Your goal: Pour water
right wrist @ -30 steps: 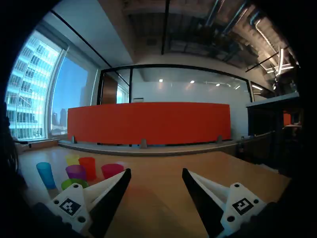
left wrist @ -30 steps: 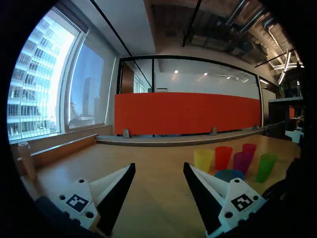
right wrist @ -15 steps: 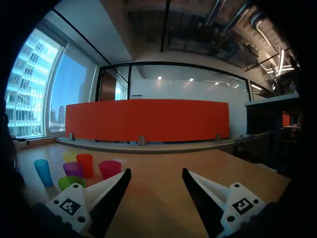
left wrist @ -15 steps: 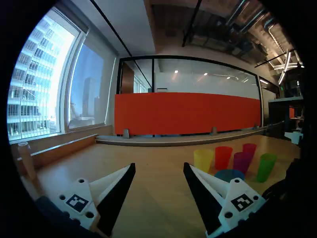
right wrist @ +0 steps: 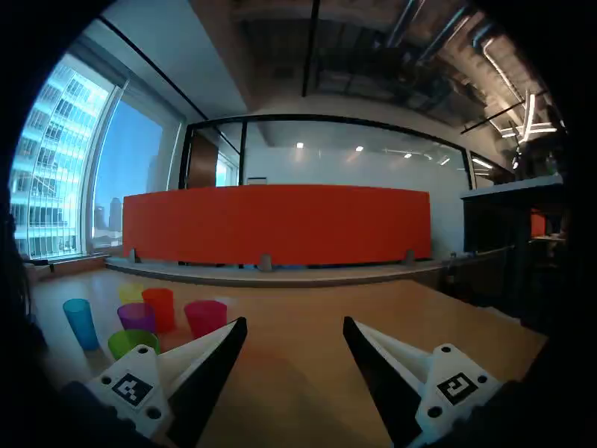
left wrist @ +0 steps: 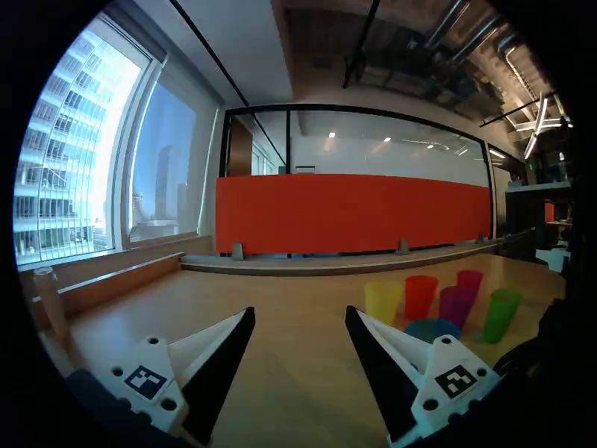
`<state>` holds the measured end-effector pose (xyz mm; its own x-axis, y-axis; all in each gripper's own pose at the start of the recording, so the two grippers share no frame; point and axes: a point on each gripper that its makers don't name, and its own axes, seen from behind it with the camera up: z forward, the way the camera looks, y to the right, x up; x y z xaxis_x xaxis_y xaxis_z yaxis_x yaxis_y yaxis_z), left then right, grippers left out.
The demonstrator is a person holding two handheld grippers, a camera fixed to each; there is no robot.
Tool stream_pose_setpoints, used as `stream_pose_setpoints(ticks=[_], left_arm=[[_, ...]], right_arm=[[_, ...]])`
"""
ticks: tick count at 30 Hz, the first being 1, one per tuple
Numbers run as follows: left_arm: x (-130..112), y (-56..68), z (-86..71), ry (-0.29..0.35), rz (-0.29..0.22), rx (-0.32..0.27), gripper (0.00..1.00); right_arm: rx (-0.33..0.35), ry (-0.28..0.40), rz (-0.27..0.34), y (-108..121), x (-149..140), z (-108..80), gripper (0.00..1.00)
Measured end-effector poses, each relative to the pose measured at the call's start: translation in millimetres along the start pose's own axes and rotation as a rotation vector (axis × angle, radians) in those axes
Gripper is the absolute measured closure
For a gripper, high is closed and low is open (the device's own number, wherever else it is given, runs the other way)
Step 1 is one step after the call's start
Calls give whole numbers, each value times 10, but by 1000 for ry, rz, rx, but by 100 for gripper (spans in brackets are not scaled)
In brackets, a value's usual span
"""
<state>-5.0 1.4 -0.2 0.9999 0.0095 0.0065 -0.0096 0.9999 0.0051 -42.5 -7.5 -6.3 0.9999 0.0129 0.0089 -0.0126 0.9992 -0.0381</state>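
The wooden table (left wrist: 298, 295) carries the coloured plastic cups (left wrist: 456, 305), upright, between my two tools: right of my left gripper (left wrist: 299, 310), left of my right gripper (right wrist: 295, 321). Both gape wide, holding nothing.

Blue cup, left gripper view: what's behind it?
Directly behind stand the purple cup and the red cup. The blue cup has its lower half covered by a finger of the left gripper.

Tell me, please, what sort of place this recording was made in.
Most likely an office in a city high-rise: a long wooden desk with an orange divider screen along its far edge, a glass-walled room behind it, and tall windows looking out on other towers.
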Motion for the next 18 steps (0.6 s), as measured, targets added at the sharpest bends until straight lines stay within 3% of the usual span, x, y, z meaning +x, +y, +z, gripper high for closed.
stream_pose_setpoints(ticks=[18], left_arm=[[-11, 7, 15, 0, 0, 0, 10]], right_arm=[[0, -2, 0, 7, -9, 0, 0]])
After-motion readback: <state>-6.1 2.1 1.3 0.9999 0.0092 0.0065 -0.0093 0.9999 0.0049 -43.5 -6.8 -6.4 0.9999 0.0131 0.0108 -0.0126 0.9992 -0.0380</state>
